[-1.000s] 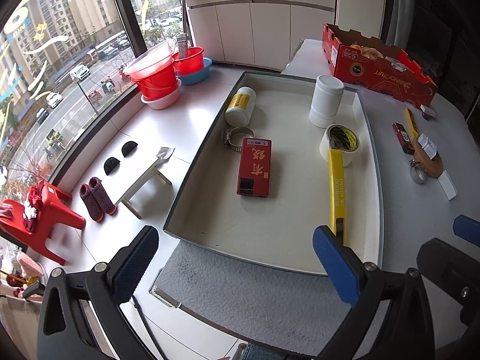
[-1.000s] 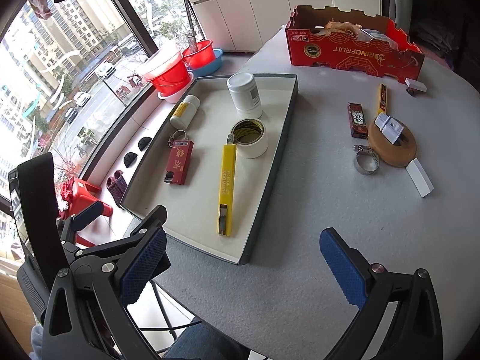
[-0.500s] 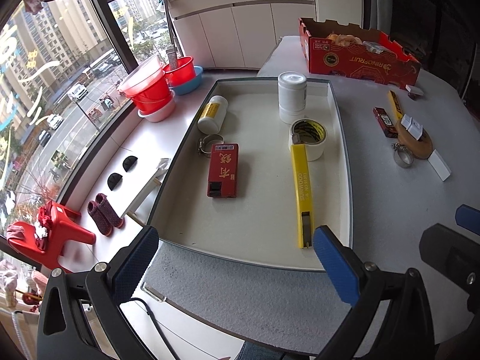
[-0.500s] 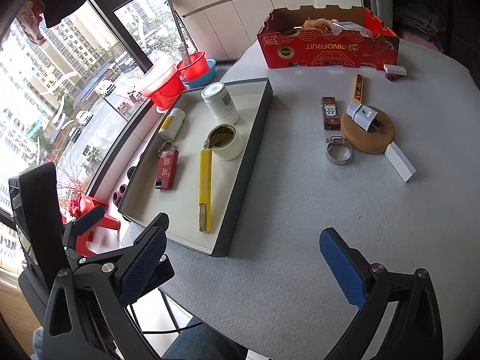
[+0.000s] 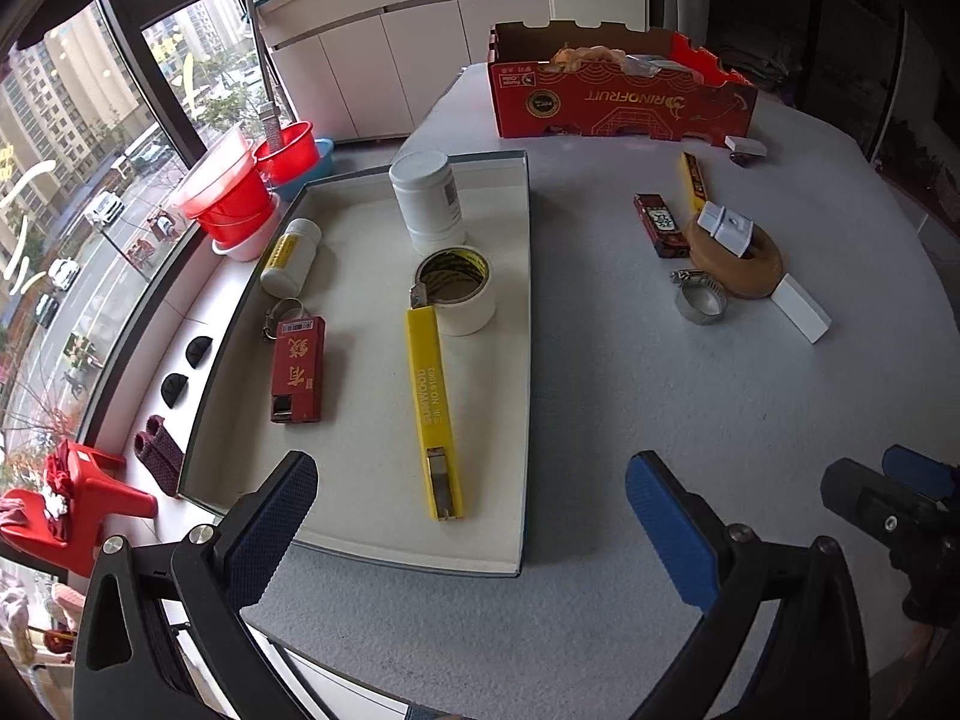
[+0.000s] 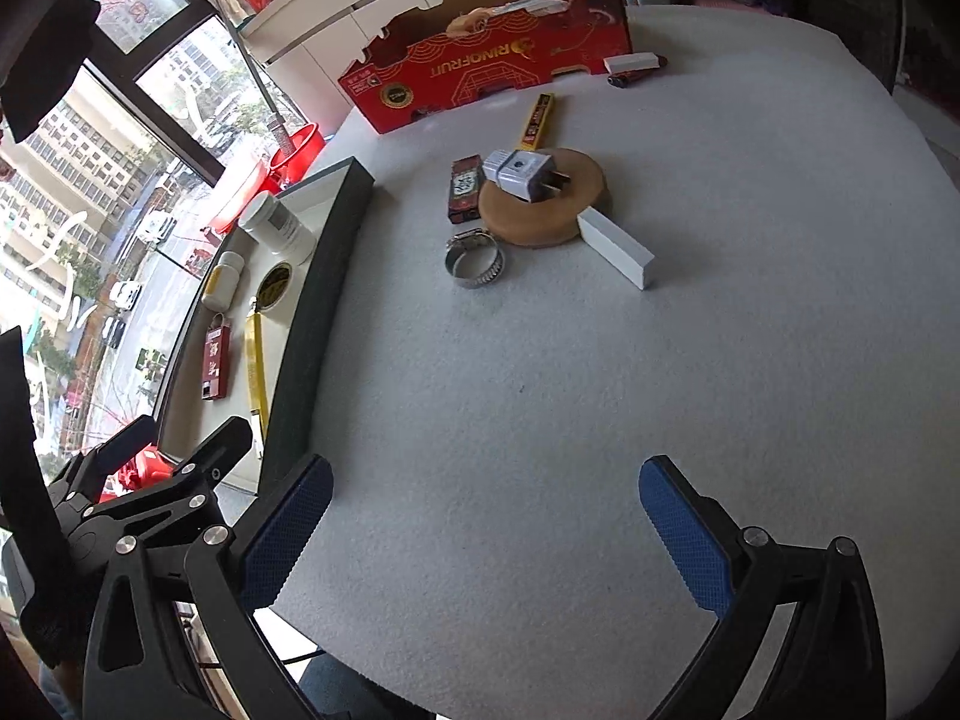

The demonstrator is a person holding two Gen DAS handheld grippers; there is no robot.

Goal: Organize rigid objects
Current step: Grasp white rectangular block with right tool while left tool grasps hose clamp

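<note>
Both views have swung rightward since a second ago, off the tray (image 5: 528, 360) toward the tabletop (image 6: 540, 390). Left tool (image 5: 468, 516) and right tool (image 6: 486, 516) gape wide, empty. Hose clamp (image 6: 475, 259) lies beside the brown tape roll (image 6: 543, 204), plug (image 6: 519, 173) atop; box contents unclear.

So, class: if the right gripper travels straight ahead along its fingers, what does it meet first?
Probably bare grey table at first; the right gripper is open and empty. Farther along that line sits the metal hose clamp, though depth is hard to judge.
</note>
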